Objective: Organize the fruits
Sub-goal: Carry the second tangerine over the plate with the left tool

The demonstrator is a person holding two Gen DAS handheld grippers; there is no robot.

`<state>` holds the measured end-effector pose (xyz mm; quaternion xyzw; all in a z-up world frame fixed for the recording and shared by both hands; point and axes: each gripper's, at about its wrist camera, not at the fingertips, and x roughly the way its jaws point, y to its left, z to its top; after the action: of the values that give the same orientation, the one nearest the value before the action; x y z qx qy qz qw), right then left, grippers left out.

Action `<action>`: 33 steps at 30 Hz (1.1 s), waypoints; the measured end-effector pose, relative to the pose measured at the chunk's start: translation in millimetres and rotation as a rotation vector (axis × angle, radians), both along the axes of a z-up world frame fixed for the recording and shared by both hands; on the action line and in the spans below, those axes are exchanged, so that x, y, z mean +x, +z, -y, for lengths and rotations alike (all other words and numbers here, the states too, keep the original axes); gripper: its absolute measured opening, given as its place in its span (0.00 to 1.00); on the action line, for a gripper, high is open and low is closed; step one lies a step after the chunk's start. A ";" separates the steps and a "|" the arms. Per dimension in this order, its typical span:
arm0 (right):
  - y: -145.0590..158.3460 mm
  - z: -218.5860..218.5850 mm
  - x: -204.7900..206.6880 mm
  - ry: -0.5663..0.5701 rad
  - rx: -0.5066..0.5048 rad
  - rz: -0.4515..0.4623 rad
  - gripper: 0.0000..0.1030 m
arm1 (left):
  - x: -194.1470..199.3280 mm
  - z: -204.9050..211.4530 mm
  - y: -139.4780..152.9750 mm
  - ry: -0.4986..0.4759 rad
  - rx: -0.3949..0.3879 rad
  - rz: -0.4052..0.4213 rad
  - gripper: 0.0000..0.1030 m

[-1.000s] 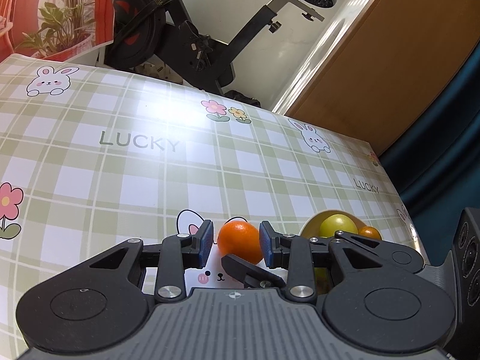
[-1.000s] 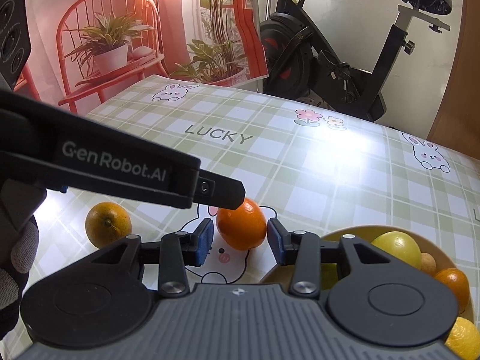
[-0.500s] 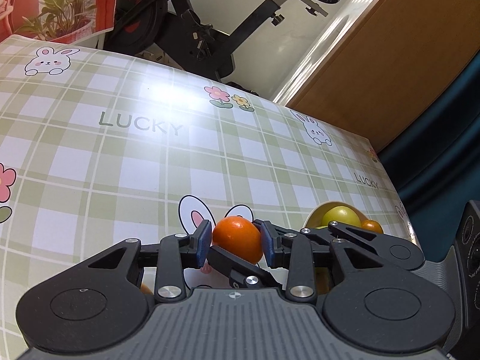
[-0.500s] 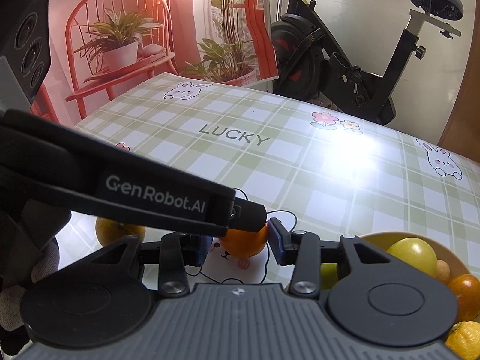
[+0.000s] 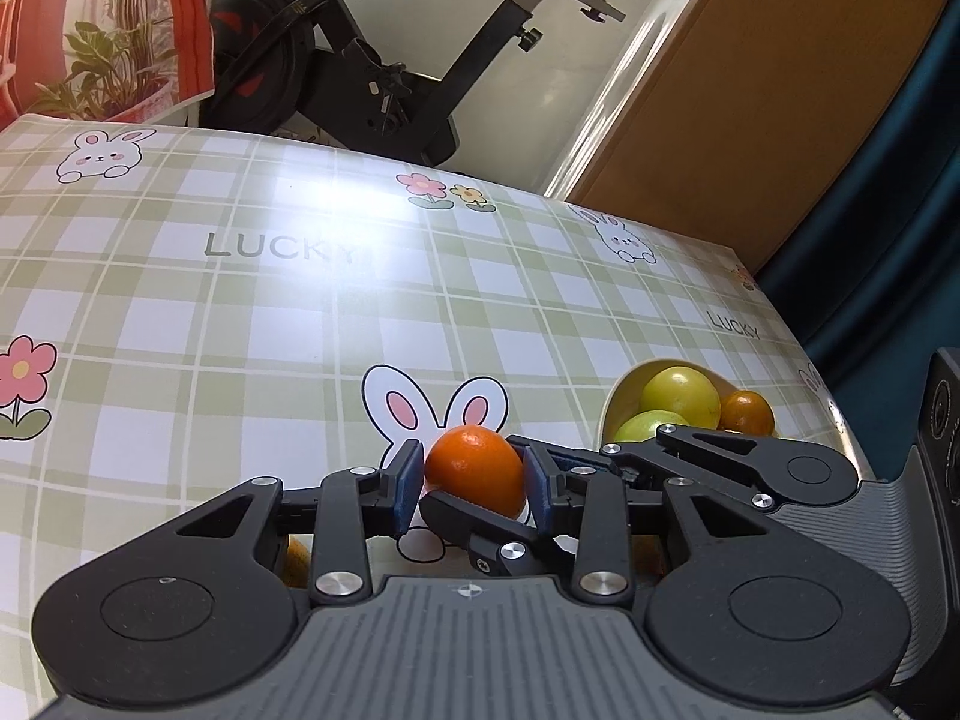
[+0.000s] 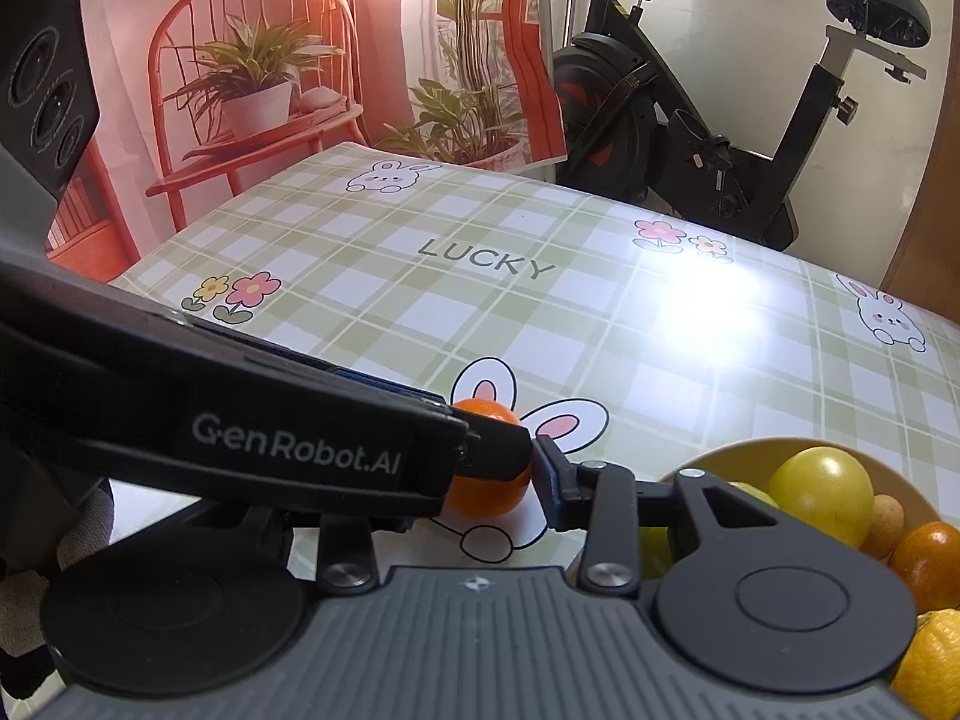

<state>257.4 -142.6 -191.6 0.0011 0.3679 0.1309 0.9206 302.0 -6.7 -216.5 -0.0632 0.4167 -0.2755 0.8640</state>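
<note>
One orange sits between the blue pads of my left gripper, and both pads press its sides. A black finger of my right gripper crosses under it. In the right wrist view the same orange lies between the jaws of my right gripper, which are closing. The right pad stands right at the fruit. The left gripper's finger hides the other pad. A yellow bowl of fruit stands just to the right.
The bowl holds yellow-green fruits, an orange and a lemon. Another orange peeks out under my left gripper. An exercise bike stands past the checked tablecloth's far edge. A gloved hand is at the lower left.
The left gripper's finger has slid further across the right wrist view, now covering the right gripper's left pad and the loose orange. The right pad has come closer to the held orange.
</note>
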 end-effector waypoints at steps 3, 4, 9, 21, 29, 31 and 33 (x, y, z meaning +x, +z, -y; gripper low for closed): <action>-1.0 0.1 -2.9 0.000 0.017 -0.001 0.38 | -3.3 0.0 1.1 -0.005 0.013 0.005 0.37; -1.0 0.3 -4.1 -0.004 0.025 -0.005 0.38 | -4.1 -0.3 1.4 -0.008 0.015 0.006 0.37; -4.1 3.1 -7.9 -0.023 0.065 -0.037 0.39 | -12.4 0.0 2.2 -0.020 0.032 0.020 0.37; 3.9 5.7 -30.9 -0.046 0.150 0.002 0.38 | -36.4 0.2 18.8 -0.021 0.068 0.073 0.37; 21.5 20.2 -65.6 -0.079 0.181 0.087 0.38 | -62.5 22.6 42.0 -0.070 0.078 0.133 0.37; 24.7 27.3 -76.3 -0.099 0.193 0.103 0.38 | -69.9 33.0 46.5 -0.083 0.081 0.146 0.37; 28.7 34.6 -88.1 -0.124 0.198 0.119 0.38 | -75.2 42.3 49.7 -0.089 0.068 0.139 0.37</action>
<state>169.2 -177.2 -162.9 0.1071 0.2973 0.1092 0.9425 226.7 -48.9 -166.7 0.0040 0.3670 -0.3030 0.8795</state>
